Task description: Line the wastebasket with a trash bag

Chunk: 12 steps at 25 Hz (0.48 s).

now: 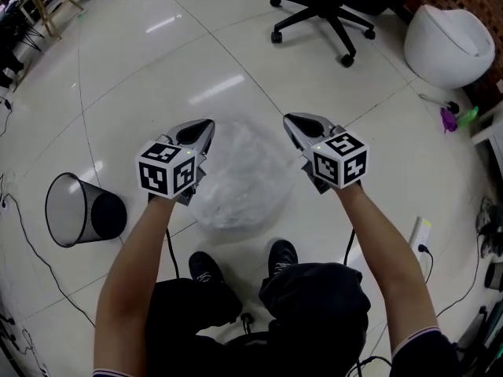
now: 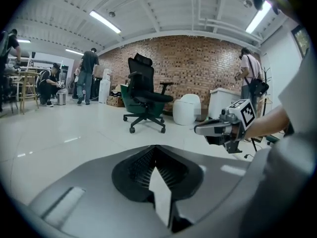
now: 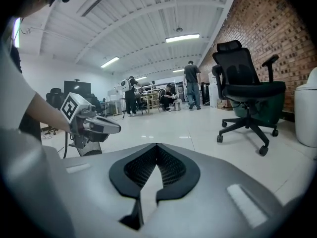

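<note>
Glossy white tiled floor point(image 1: 157, 69) carries a black mesh wastebasket point(image 1: 82, 210), tipped over near its left edge. The left gripper point(image 1: 207, 124) and right gripper point(image 1: 288, 119) are pinched closed, apparently on the crumpled clear plastic trash bag point(image 1: 236, 179) between them (mid-floor). Spreading its rim wide before reaching the basket seems wise.

Trash bag point(image 1: 236, 181), hanging betw. the two tools: thin clear plastic film, crinkled, shiny where light hits.

L gripper point(image 1: 207, 122) & R gripper point(image 1: 288, 118): smooth grey plastic shells, satin sheen. Pads point(image 2: 137, 167) inside are black, finely ribbed, matt, rubbery-looking. Marker cubes point(image 1: 167, 170): flat matt white w/ black print.

Wastebasket point(image 1: 85, 210), off L gripper's outer side: black wire mesh, metal by the look, see-thru.

Floor point(image 1: 157, 61) under both tools: big pale tiles, v. glossy, mirrors ceiling lights.

Office chair point(image 1: 322, 18) ahead of R gripper: black base, matt plastic.

Brick wall point(image 2: 198, 63) ahead of L gripper: rough, red-brown.

Round bin point(image 1: 448, 42) ahead of R gripper, outer side: smooth white plastic.
</note>
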Motion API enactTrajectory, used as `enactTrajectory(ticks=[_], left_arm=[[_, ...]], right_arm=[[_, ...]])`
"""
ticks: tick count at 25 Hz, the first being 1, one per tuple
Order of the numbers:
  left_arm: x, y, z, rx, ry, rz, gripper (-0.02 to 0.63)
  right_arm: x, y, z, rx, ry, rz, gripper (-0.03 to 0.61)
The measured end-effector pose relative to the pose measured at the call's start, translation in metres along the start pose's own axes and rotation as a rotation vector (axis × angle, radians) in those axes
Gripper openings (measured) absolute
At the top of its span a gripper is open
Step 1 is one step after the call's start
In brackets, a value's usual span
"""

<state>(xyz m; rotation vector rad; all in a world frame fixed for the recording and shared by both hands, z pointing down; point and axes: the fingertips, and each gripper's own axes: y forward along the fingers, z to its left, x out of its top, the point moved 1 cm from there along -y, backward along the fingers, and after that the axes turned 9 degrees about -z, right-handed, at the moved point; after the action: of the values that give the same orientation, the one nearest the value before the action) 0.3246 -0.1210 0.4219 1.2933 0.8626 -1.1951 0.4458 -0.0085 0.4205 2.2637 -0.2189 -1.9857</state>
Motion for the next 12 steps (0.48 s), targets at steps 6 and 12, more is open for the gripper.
enactTrajectory(ticks=[6, 12], left_arm=[[-0.04, 0.042, 0.038, -0.009, 0.005, 0.066, 0.011], [-0.081, 0.08, 0.065, -0.02, 0.04, 0.15, 0.011]], right_arm=[[-0.059, 0.028, -0.031, -0.043, 0.036, 0.074, 0.002], [-0.111, 0.045, -0.055, -0.087, 0.099, 0.133, 0.008]])
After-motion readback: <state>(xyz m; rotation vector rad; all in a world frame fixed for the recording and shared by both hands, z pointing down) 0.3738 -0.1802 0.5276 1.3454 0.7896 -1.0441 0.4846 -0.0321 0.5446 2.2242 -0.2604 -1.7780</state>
